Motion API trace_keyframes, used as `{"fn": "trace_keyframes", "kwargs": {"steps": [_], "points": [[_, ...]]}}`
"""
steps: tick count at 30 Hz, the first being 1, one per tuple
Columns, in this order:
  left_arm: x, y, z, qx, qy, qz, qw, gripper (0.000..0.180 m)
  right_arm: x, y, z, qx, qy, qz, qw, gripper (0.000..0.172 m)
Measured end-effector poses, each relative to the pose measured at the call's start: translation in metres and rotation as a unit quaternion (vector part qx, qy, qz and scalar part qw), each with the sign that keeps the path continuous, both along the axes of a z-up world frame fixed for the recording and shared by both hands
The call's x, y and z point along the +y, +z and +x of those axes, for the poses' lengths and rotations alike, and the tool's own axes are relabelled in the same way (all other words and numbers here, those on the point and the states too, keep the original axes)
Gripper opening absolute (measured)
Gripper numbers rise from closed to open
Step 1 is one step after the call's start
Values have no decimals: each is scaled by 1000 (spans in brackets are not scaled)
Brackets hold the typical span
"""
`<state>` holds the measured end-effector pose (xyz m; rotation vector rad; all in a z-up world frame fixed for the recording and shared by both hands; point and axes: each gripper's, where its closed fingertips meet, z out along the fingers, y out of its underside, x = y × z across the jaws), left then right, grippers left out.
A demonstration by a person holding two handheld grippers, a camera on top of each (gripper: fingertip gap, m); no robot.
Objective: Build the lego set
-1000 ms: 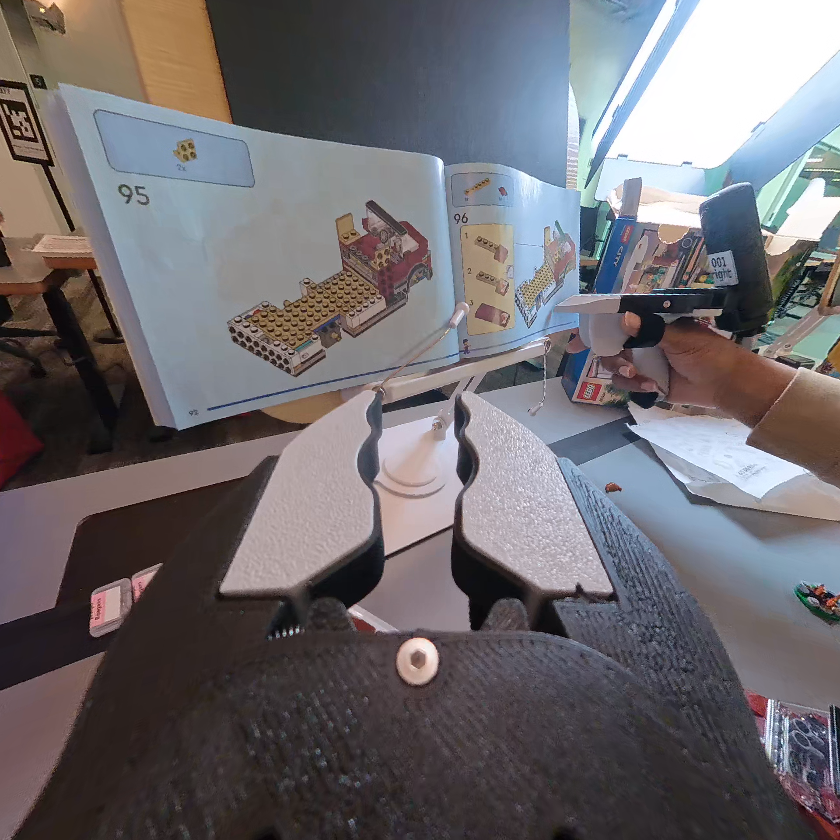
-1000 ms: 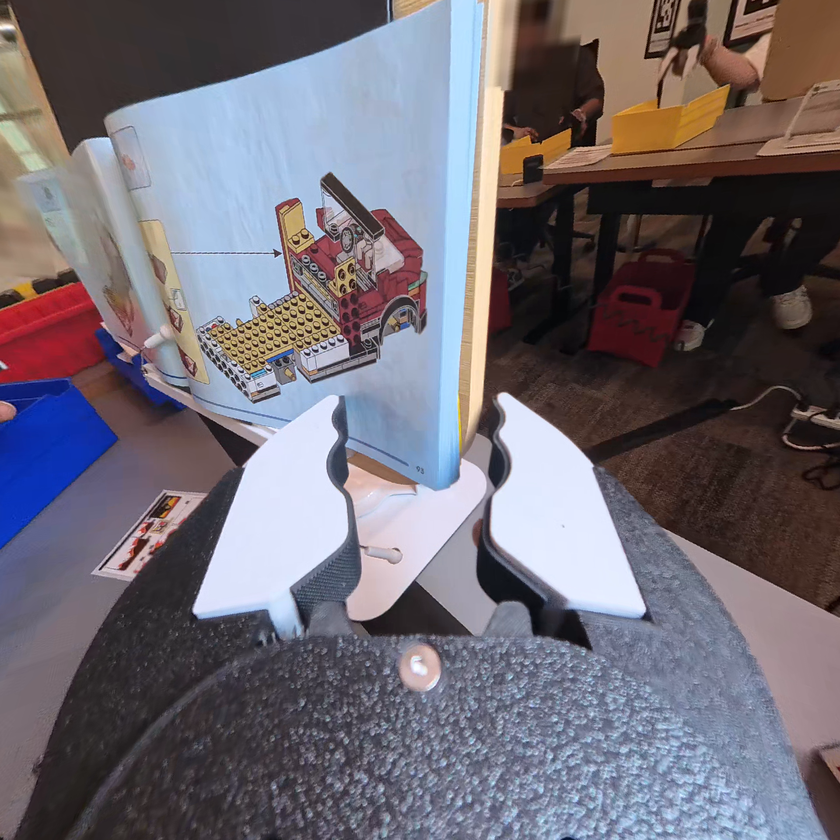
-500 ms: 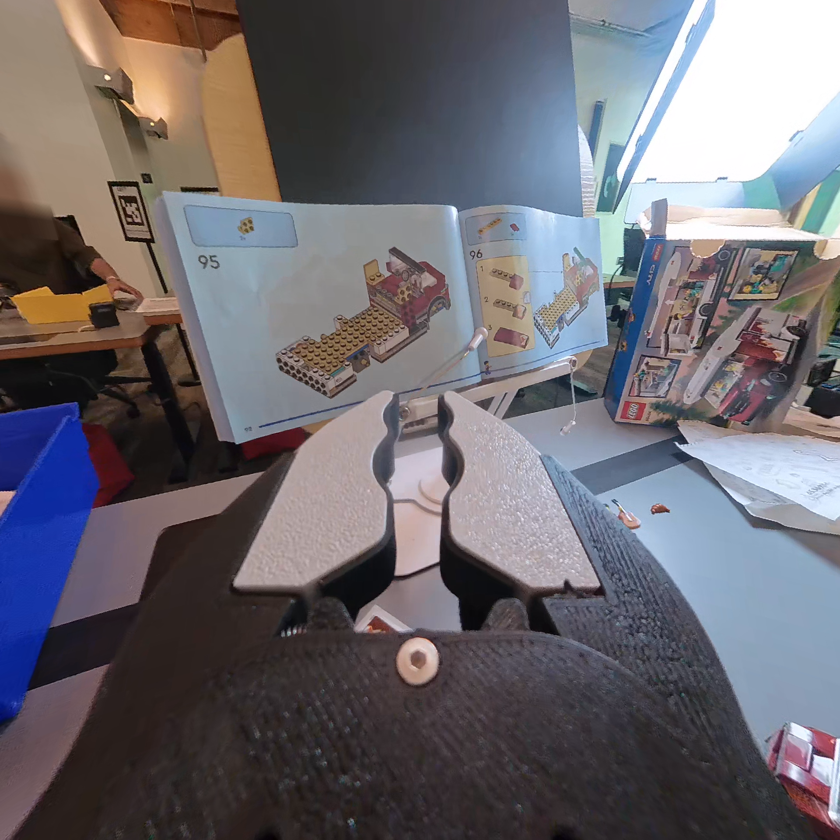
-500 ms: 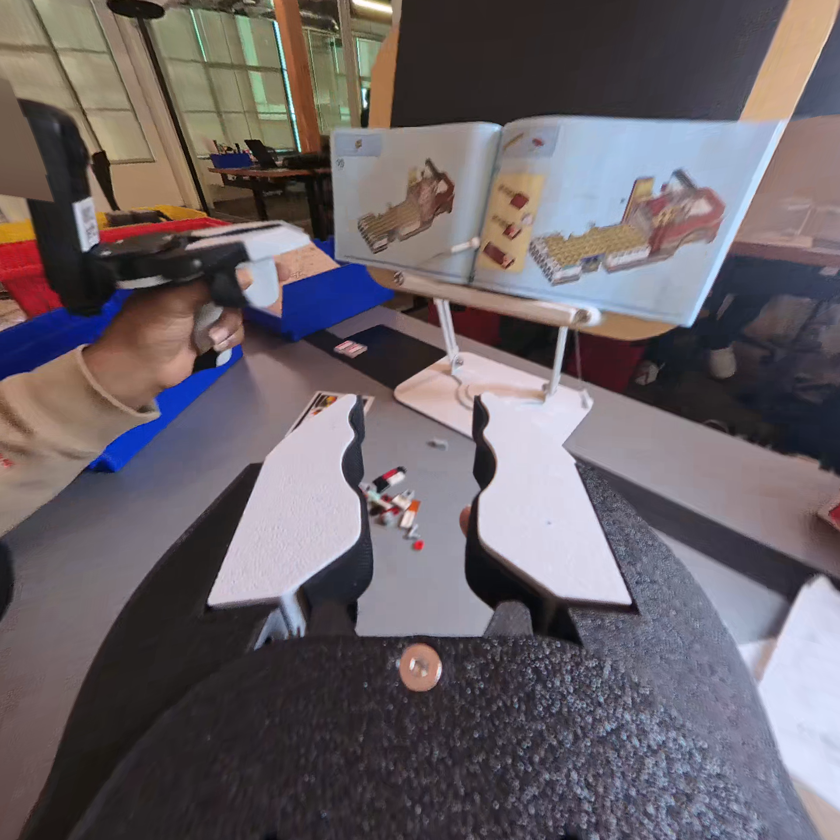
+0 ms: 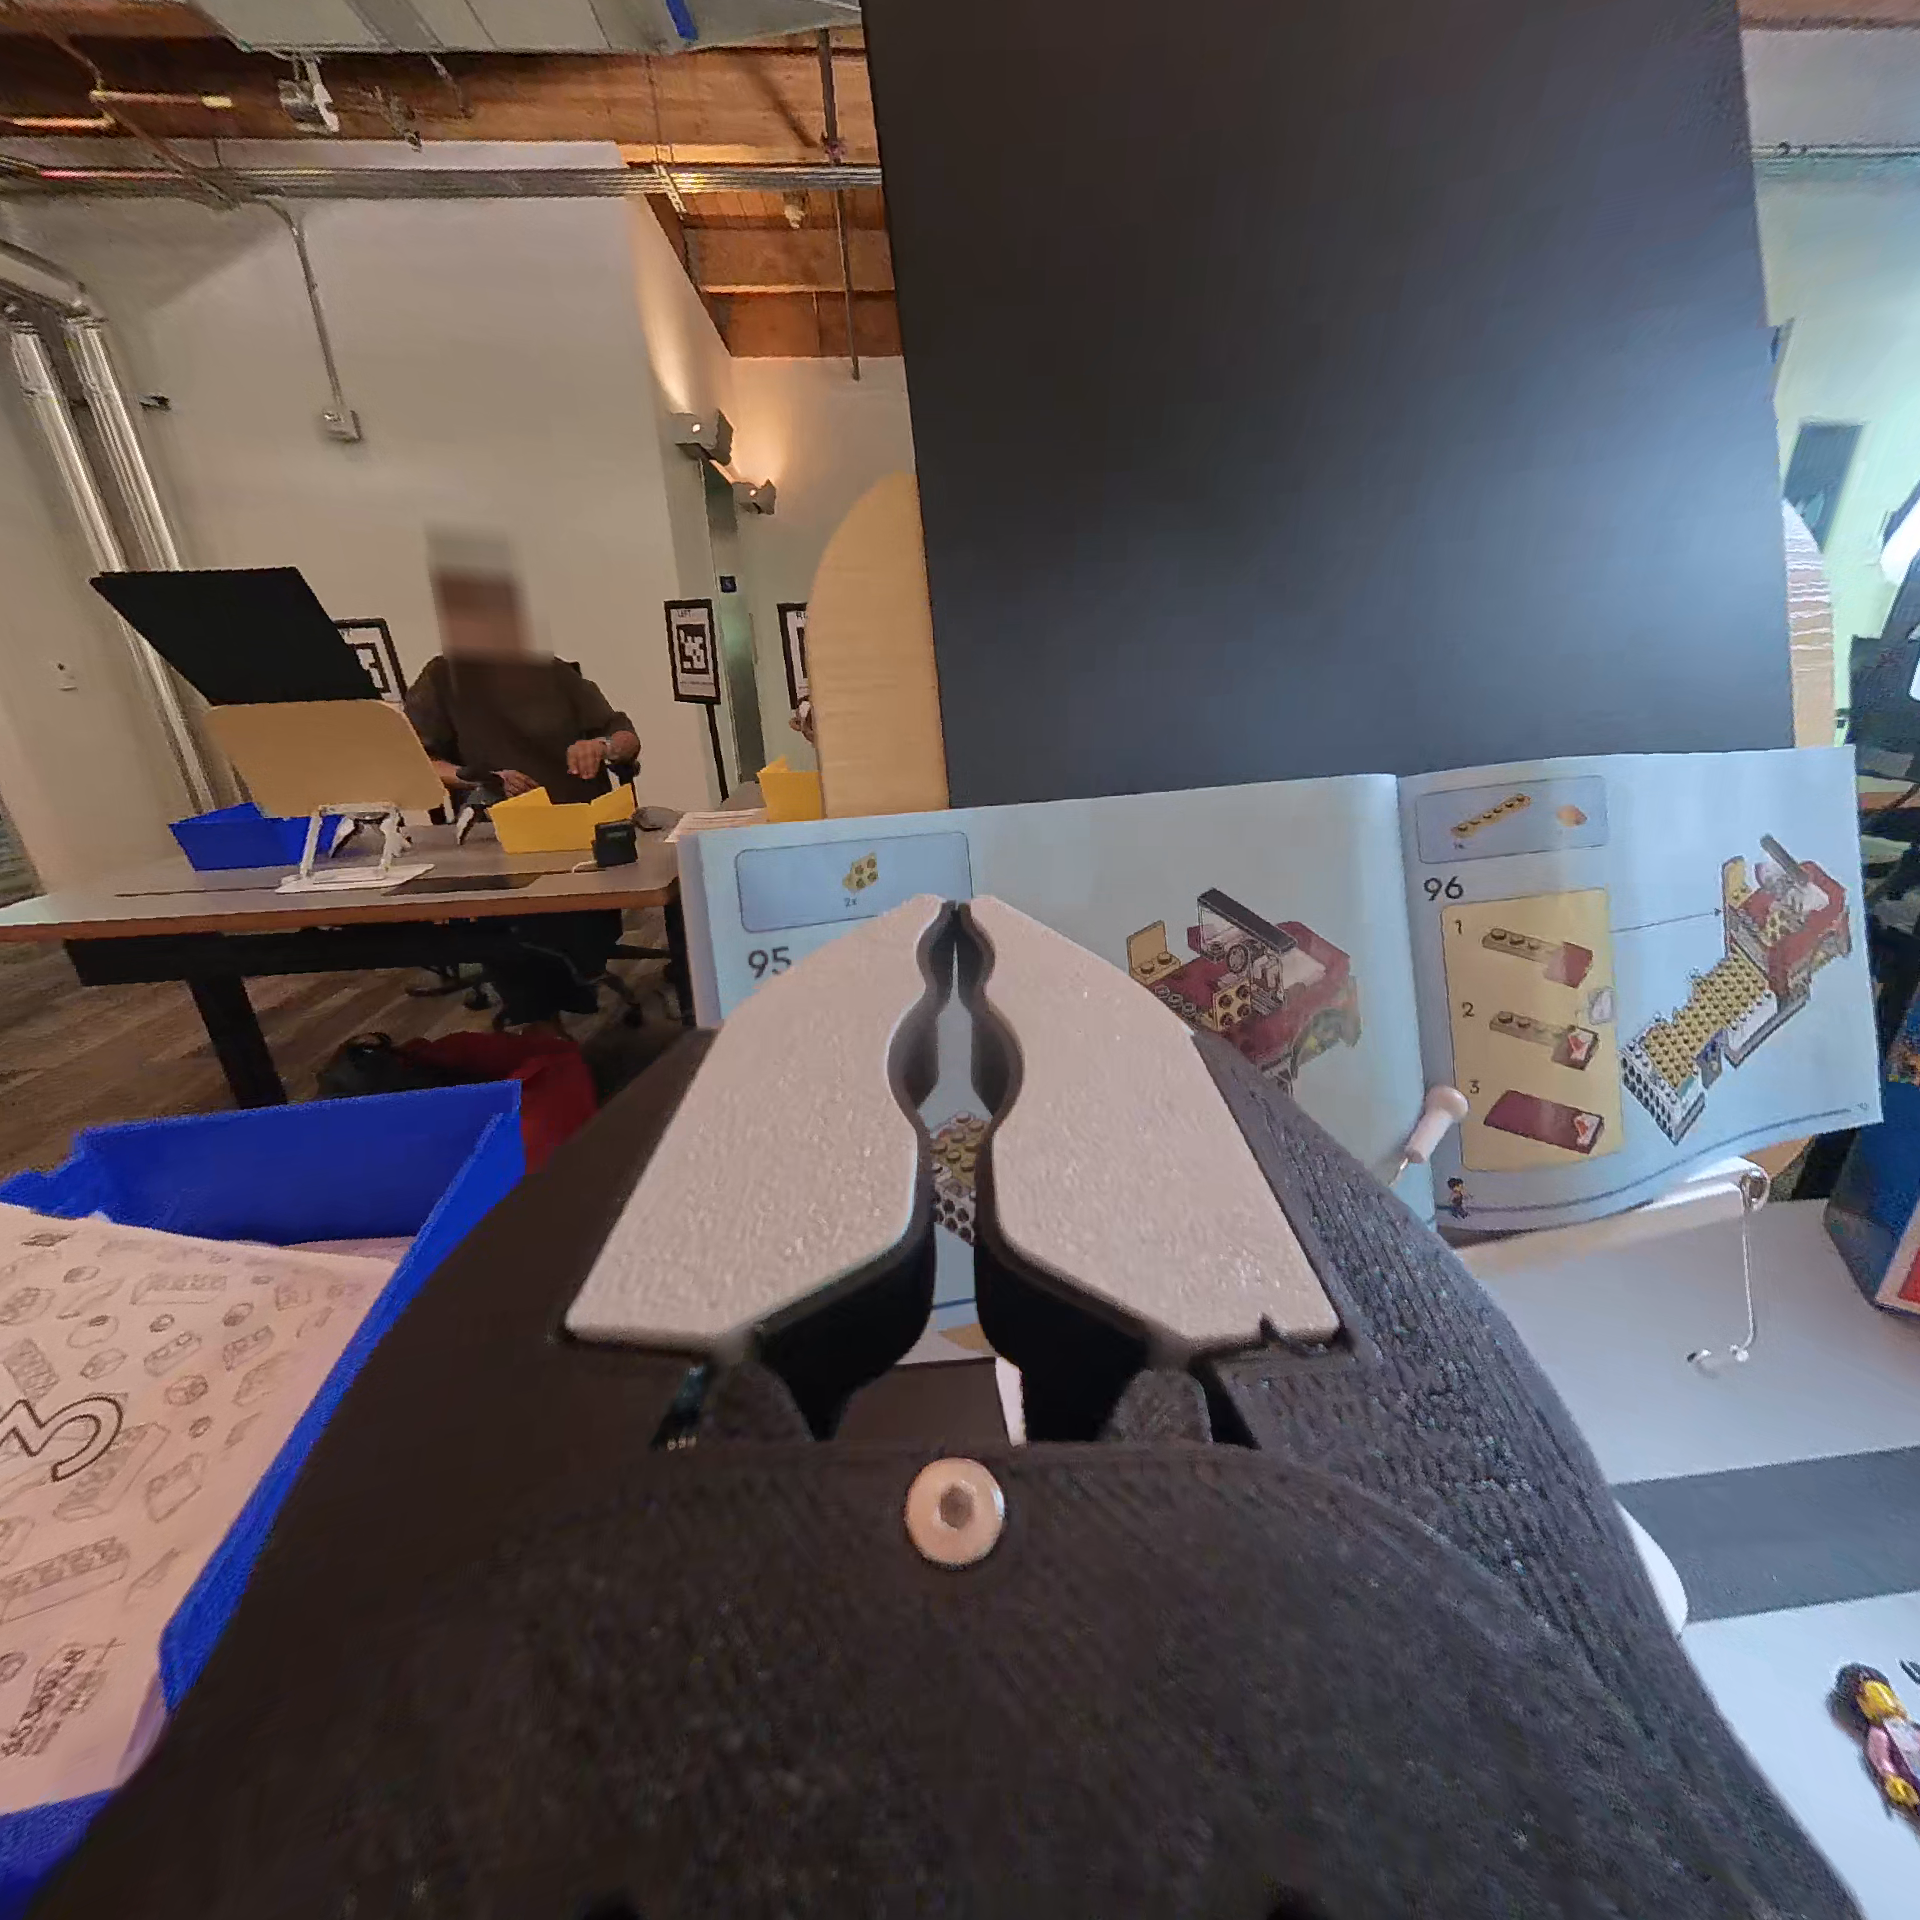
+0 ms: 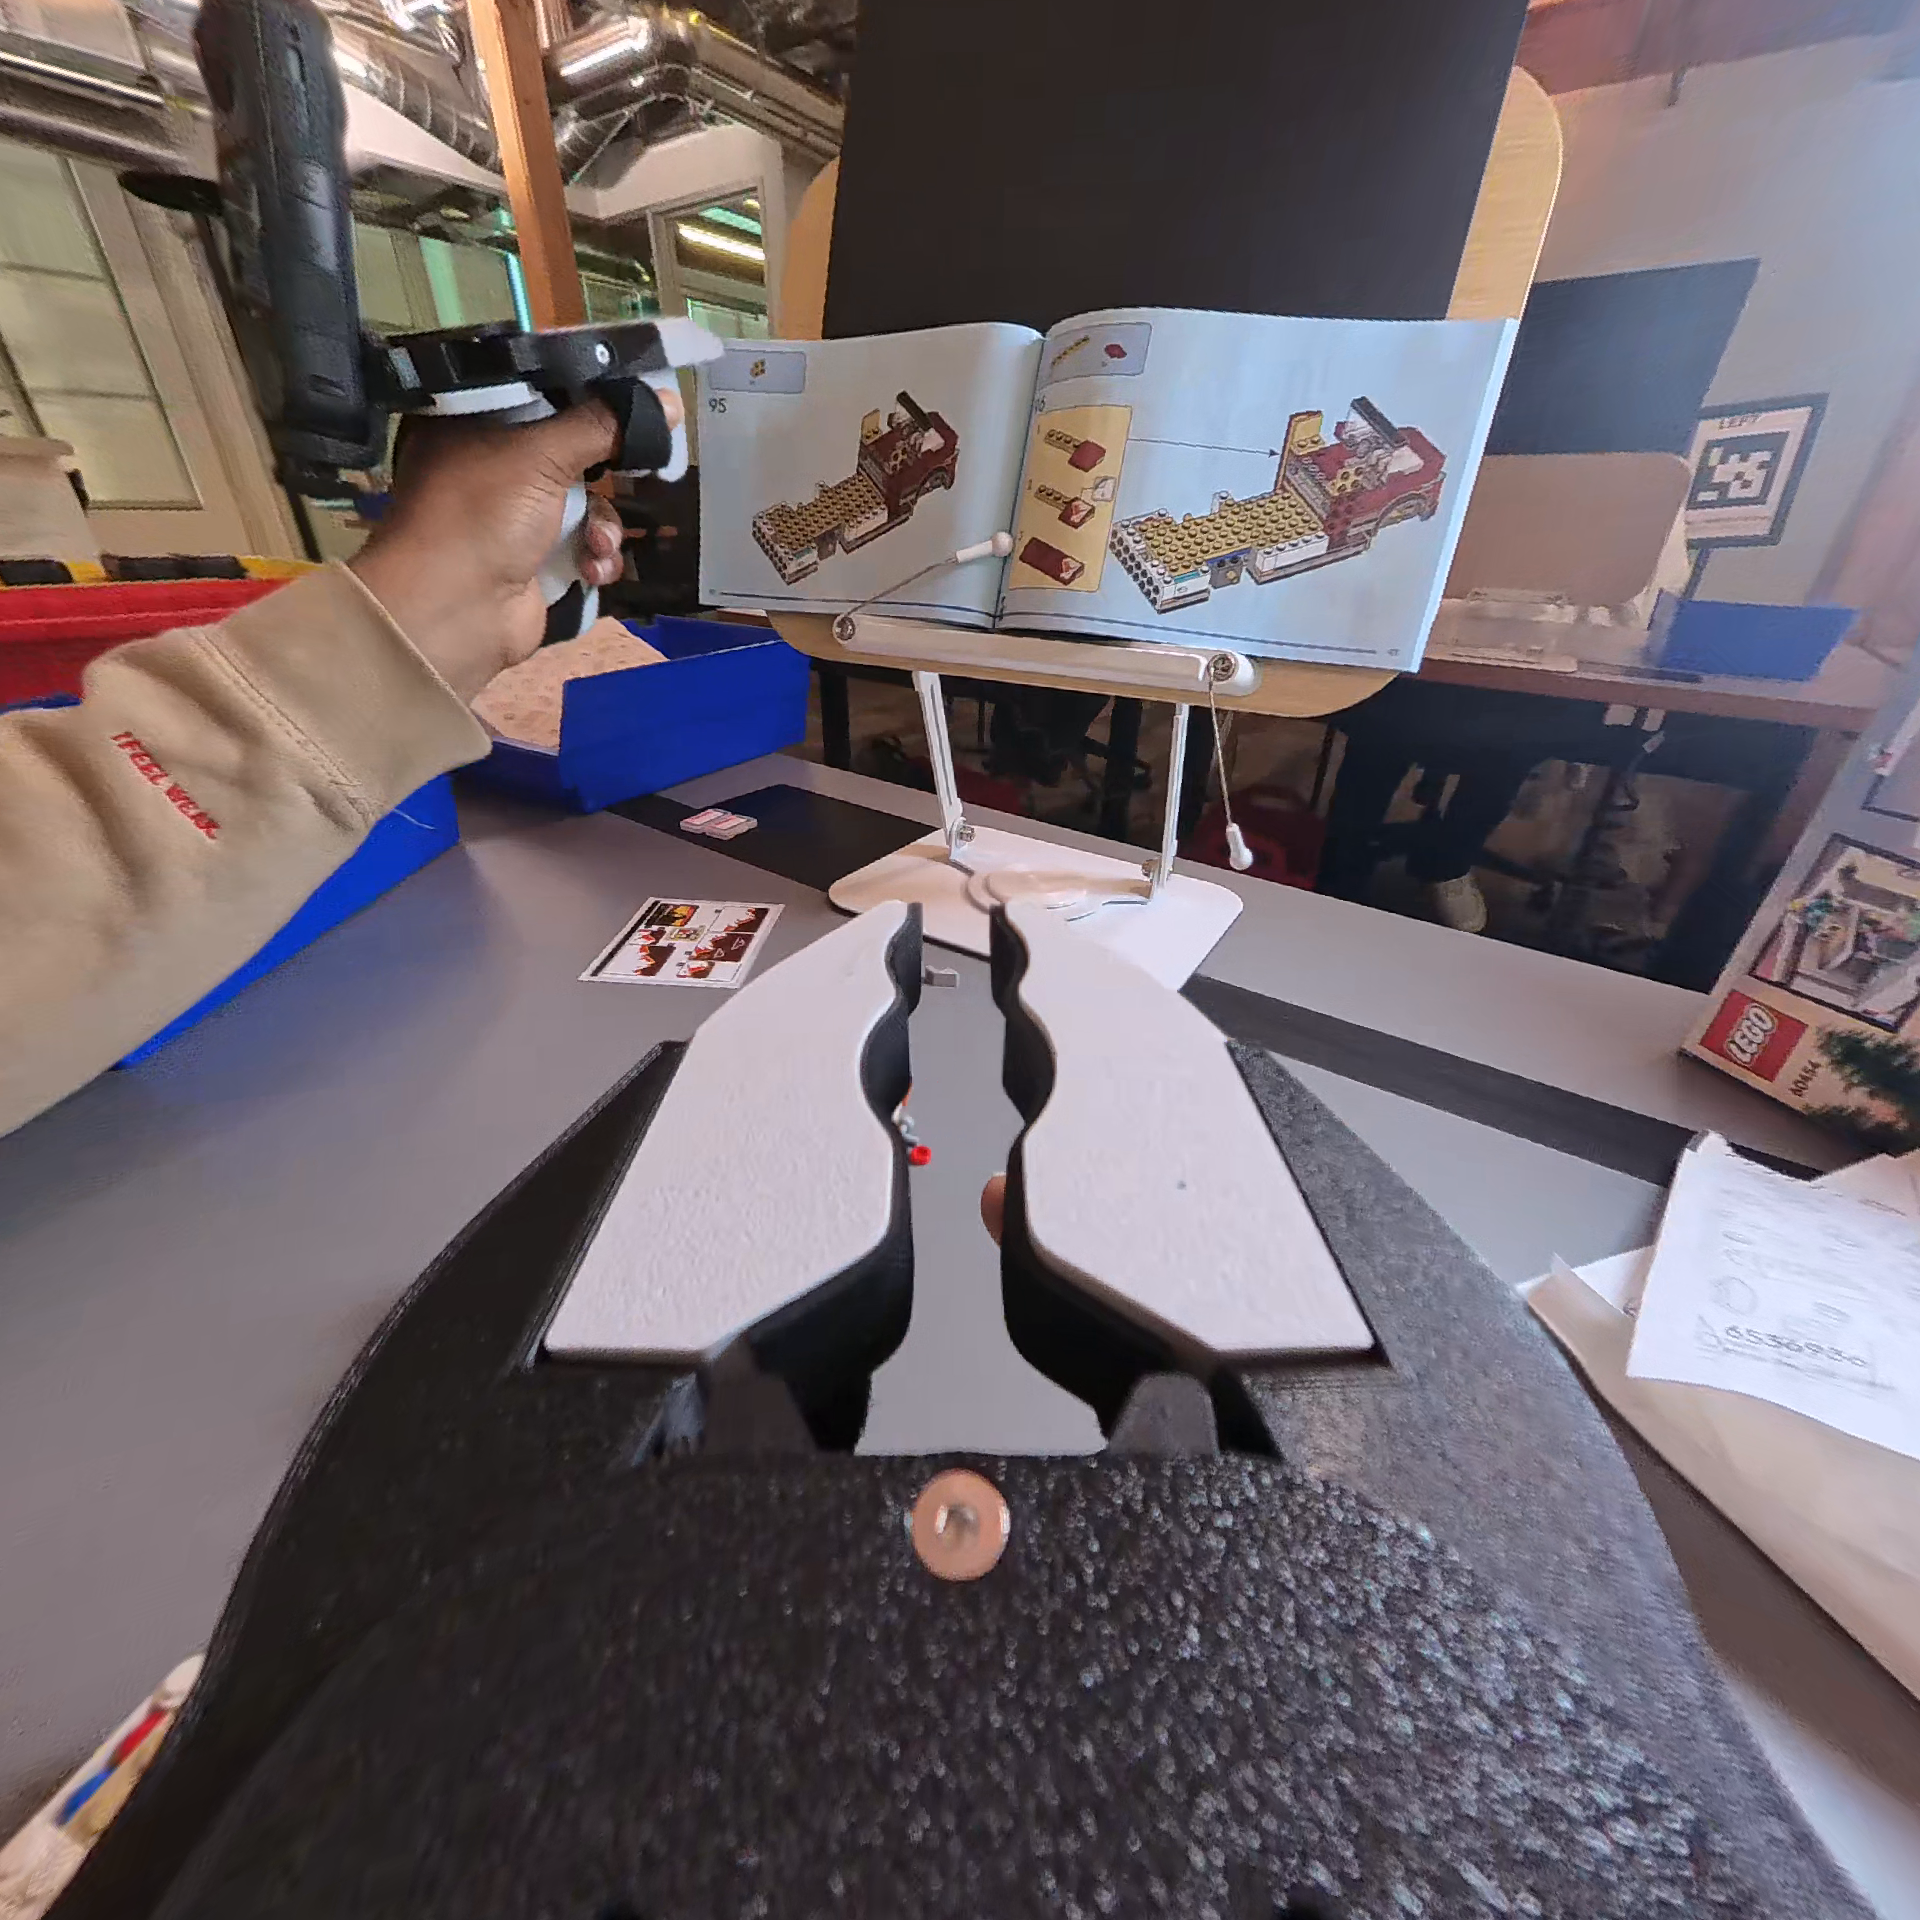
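Note:
My left gripper point(image 5: 957, 909) is shut, its fingertips touching with nothing between them, and it is held up in front of the left page of an open instruction booklet point(image 5: 1091, 862). It also shows in the right wrist view point(image 6: 675, 348), held in a hand at booklet height. My right gripper point(image 6: 954, 920) has its jaws open by a narrow gap and holds nothing. It hovers over the grey table point(image 6: 312, 1143), short of the white base of the book stand point(image 6: 1143, 904). Small loose pieces point(image 6: 914, 1138) lie on the table below its fingers.
A blue bin point(image 5: 312, 1164) with a printed paper bag point(image 5: 135, 1403) sits at the left. A sticker sheet point(image 6: 681, 940) lies left of the stand. A toy set box point(image 6: 1829, 997) and white papers point(image 6: 1787, 1278) lie at the right. A minifigure point(image 5: 1886, 1735) lies near the front. The gap from one gripper's tips to the other's is roughly 35 cm. Measured from the fingertips, the minifigure point(image 5: 1886, 1735) is 25 cm or so from the right gripper and 40 cm from the left.
Both grippers drew back from the booklet. The left jaws came together on air. The right jaws narrowed from wide open to a small gap. The left gripper rose and swung to the left.

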<state>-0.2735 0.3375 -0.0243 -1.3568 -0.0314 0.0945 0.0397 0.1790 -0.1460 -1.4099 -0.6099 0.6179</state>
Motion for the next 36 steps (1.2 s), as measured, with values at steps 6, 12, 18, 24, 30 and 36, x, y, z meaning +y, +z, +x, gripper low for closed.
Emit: {"fn": "trace_keyframes", "kwargs": {"steps": [6, 12, 18, 24, 30, 36], "points": [[19, -14, -8, -3, 17, -4, 1000, 0, 5, -3, 2, -5, 1, 3, 1000, 15], [23, -25, -8, -10, 7, -6, 1000, 0, 6, -11, -2, -12, 10, -1, 1000, 17], [25, -30, 11, -5, -22, -10, 1000, 0, 5, -16, -5, -24, 13, 4, 1000, 18], [29, -32, 44, 18, -56, -19, 998, 0, 4, -16, -6, -30, 16, 8, 999, 18], [36, -33, 55, 29, -61, -22, 998, 0, 2, -17, -8, -39, 19, 17, 999, 19], [41, -35, 55, 33, -60, -24, 997, 0, 3, -20, -10, -43, 21, 15, 999, 19]]}}
